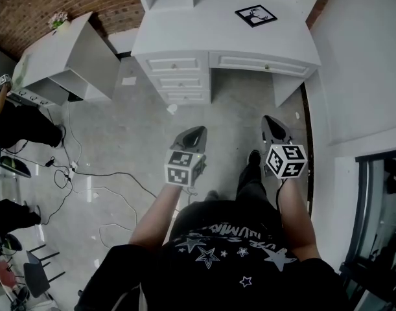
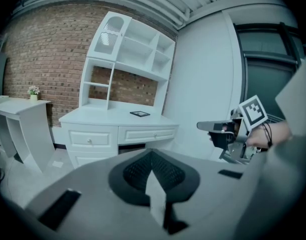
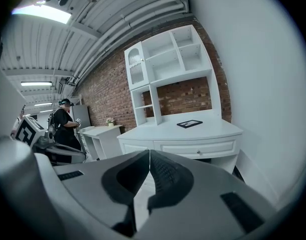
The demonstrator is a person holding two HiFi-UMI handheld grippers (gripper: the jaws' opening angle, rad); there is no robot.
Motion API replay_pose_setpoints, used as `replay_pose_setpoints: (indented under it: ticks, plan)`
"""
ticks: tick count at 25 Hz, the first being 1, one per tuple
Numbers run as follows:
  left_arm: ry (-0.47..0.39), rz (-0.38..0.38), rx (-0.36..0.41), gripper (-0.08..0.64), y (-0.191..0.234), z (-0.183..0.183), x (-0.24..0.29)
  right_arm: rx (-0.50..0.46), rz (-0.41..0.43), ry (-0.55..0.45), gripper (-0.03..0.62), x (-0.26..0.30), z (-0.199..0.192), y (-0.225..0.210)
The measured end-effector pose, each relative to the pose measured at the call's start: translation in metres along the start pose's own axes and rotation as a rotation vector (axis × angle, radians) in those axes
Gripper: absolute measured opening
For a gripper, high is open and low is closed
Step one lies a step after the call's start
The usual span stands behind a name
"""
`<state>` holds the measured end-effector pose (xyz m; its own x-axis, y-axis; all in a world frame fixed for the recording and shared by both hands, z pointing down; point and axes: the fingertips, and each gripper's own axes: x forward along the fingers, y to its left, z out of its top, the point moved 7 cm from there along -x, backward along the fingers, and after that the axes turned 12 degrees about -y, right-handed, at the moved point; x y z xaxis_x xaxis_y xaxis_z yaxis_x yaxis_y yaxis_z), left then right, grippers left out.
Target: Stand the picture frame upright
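A black picture frame lies flat on the white desk, toward its right end; it also shows as a dark flat slab in the left gripper view, picture frame, and in the right gripper view, picture frame. Both grippers are held over the floor, well short of the desk. My left gripper is shut with nothing in it, its jaws meeting in the left gripper view. My right gripper is shut and empty too, jaws together in the right gripper view.
The desk has drawers on its left side and a shelf unit on top against a brick wall. A second white table stands to the left. Cables run over the grey floor. A person stands at the far left. A white wall runs along the right.
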<state>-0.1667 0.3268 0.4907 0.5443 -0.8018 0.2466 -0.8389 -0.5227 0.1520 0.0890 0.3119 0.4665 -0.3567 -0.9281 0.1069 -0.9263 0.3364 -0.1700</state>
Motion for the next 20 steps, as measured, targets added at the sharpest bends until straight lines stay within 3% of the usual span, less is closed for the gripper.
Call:
replay_pose_setpoints:
  ticks: [7,20]
  plan:
    - [-0.009,0.066,0.013,0.018,0.009,0.015,0.050,0.022,0.049,-0.006,0.015,0.055,0.005,-0.048]
    - [0.017,0.183,-0.018,0.018,-0.006,0.052,0.186,0.068,0.109,0.023,0.015,0.157,0.040,-0.186]
